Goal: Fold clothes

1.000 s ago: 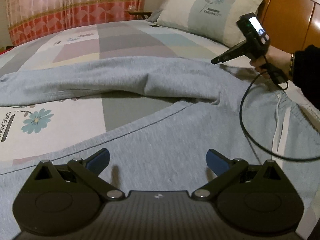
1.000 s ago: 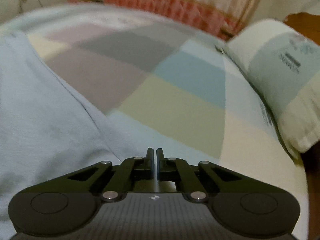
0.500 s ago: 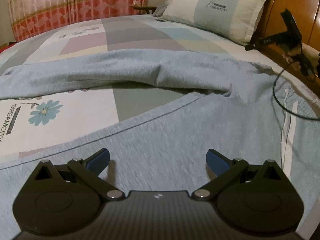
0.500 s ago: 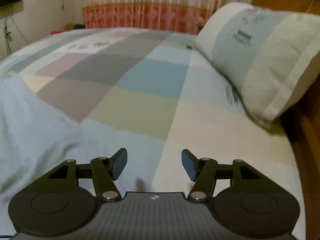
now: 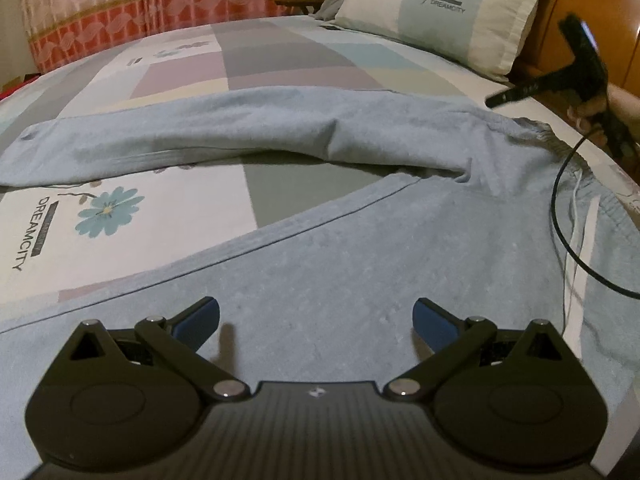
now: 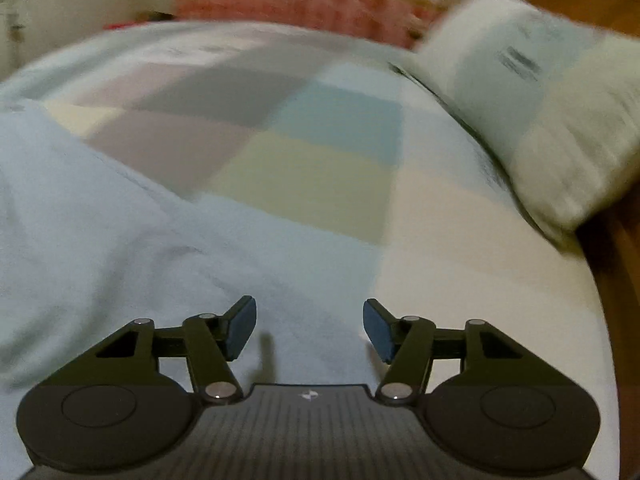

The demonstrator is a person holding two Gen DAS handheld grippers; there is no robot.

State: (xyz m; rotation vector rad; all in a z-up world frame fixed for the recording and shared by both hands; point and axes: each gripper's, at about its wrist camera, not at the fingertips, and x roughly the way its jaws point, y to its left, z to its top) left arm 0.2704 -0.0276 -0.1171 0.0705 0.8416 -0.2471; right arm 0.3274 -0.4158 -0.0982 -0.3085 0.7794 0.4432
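Note:
Light blue sweatpants (image 5: pixel 360 248) lie spread on the bed, one leg (image 5: pixel 180 136) stretched to the left and the waistband (image 5: pixel 560 148) with a white drawstring at the right. My left gripper (image 5: pixel 316 320) hovers open over the near leg, nothing between its fingers. My right gripper (image 5: pixel 496 100) shows in the left wrist view at the far right, held in a hand above the waistband. In its own blurred view the right gripper (image 6: pixel 310 328) is open over the edge of the blue fabric (image 6: pixel 100 240).
The patchwork bedsheet (image 5: pixel 280 60) runs to the back. A pillow (image 5: pixel 448 12) leans on the wooden headboard (image 5: pixel 592 4) at the back right. Pink curtains (image 5: pixel 140 4) hang behind the bed. A black cable (image 5: pixel 560 216) loops over the pants at the right.
The right gripper opened, letting go at the waistband, pulled back toward the headboard side, and now swings down over the fabric edge. The left gripper stayed open and lifted slightly.

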